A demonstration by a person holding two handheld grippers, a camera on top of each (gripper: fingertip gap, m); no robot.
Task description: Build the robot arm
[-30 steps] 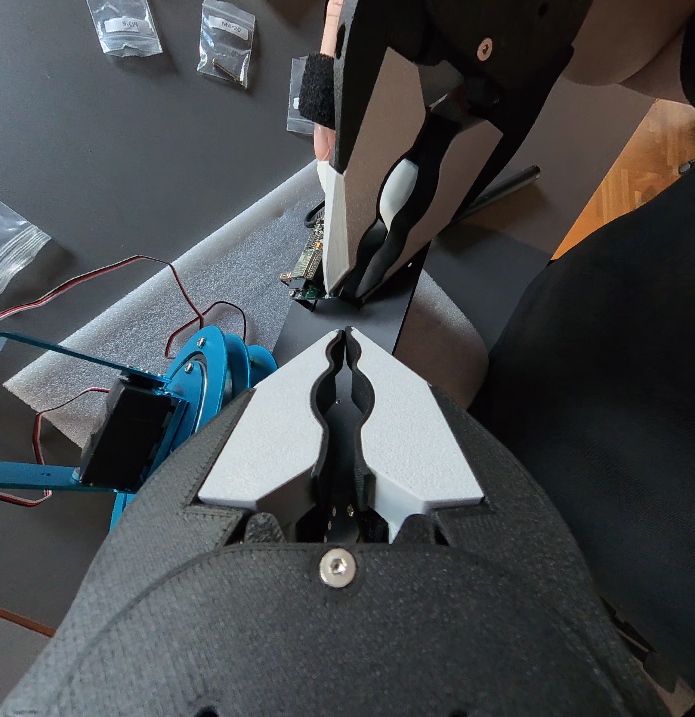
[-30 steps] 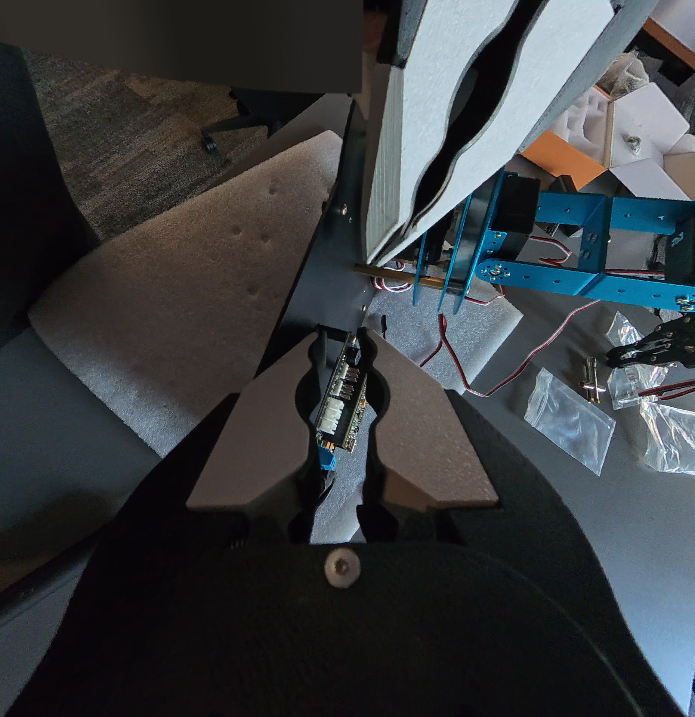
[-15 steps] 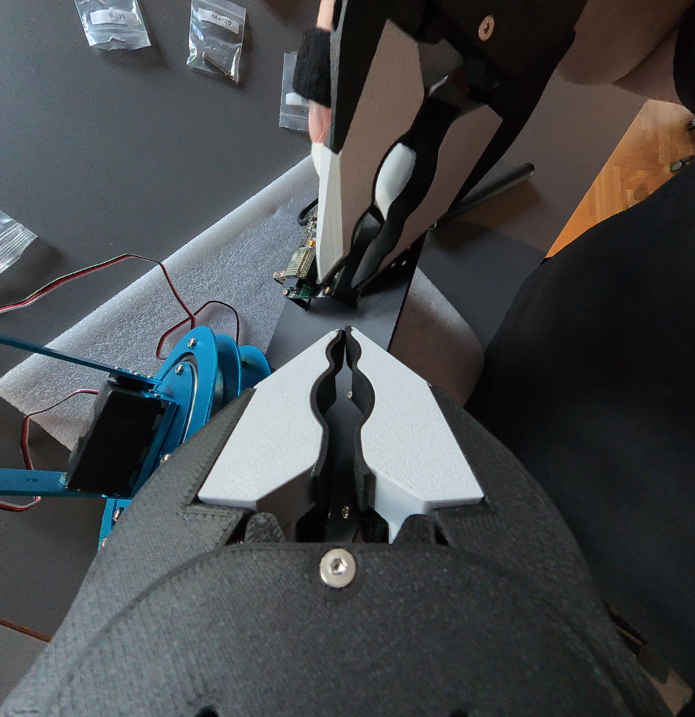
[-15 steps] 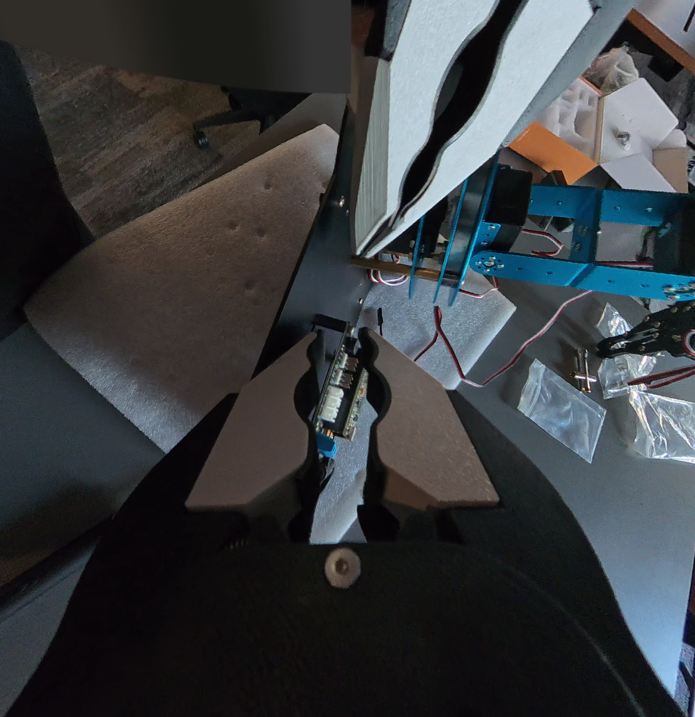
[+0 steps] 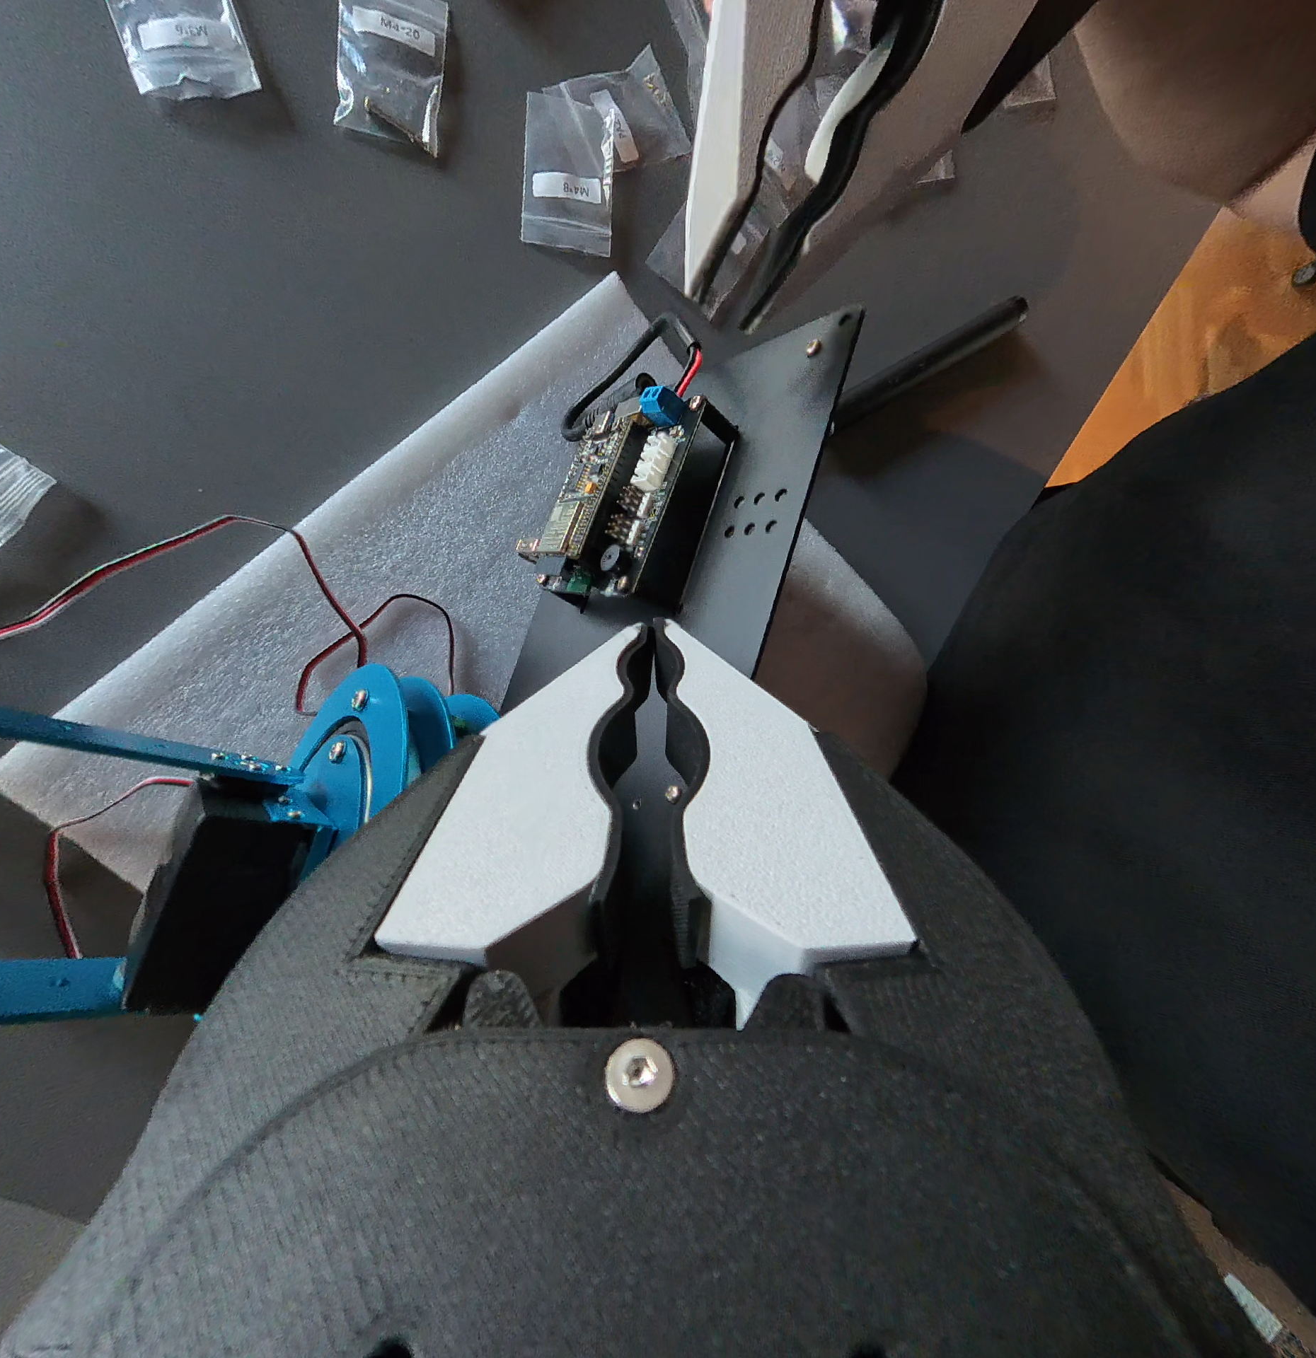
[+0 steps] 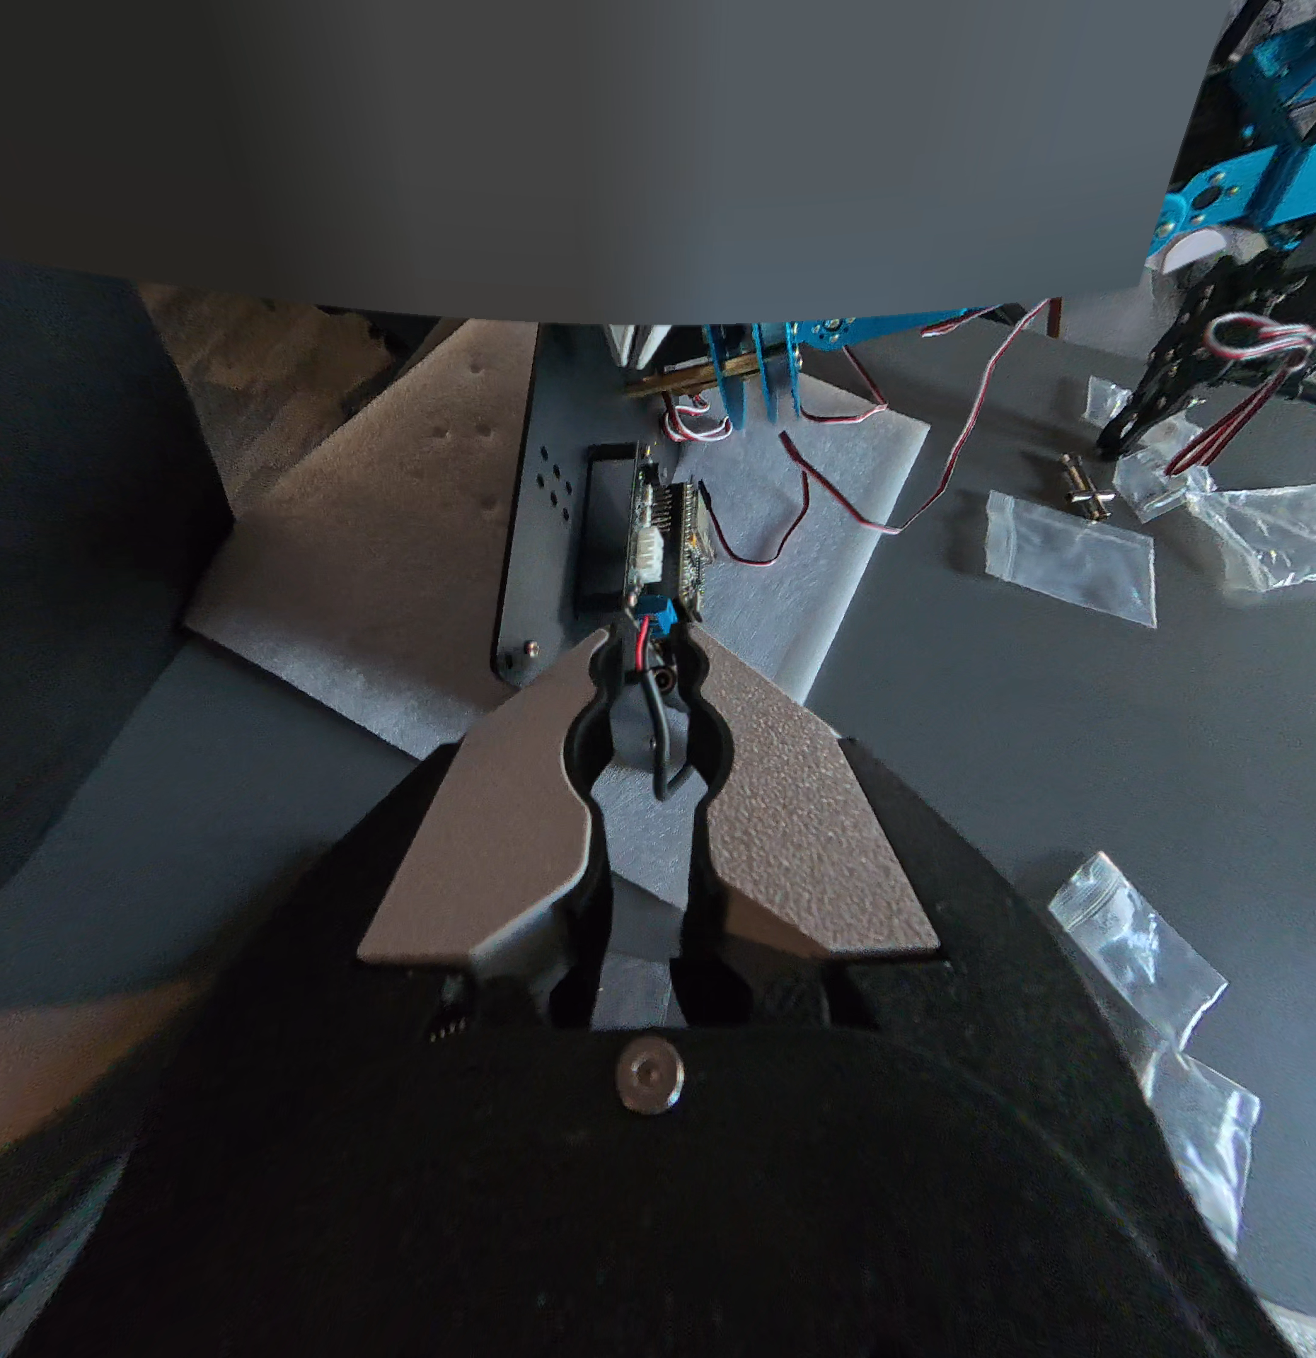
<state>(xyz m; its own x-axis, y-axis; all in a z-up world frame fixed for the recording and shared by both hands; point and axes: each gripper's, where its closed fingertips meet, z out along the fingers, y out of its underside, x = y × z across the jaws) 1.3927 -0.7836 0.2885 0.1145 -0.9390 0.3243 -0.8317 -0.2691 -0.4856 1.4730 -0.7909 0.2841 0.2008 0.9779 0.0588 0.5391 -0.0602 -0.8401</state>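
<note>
The left gripper (image 5: pixel 653 633) is clenched on the stiff black plate (image 5: pixel 776 514). The right gripper (image 6: pixel 649 647), released, hovers near the fragile circuit board (image 6: pixel 666 536); edges should be gripped.

The blue metal arm (image 5: pixel 89 742) is cut off by the left edge at 9 o'clock. A gray patch covers the top of the right wrist view, hiding most of the left gripper (image 6: pixel 635 345) at 12 o'clock. The right gripper (image 5: pixel 728 294) is motion-blurred at 1 o'clock. Contents of the small plastic bags (image 5: pixel 567 184) are too small to identify.
</note>
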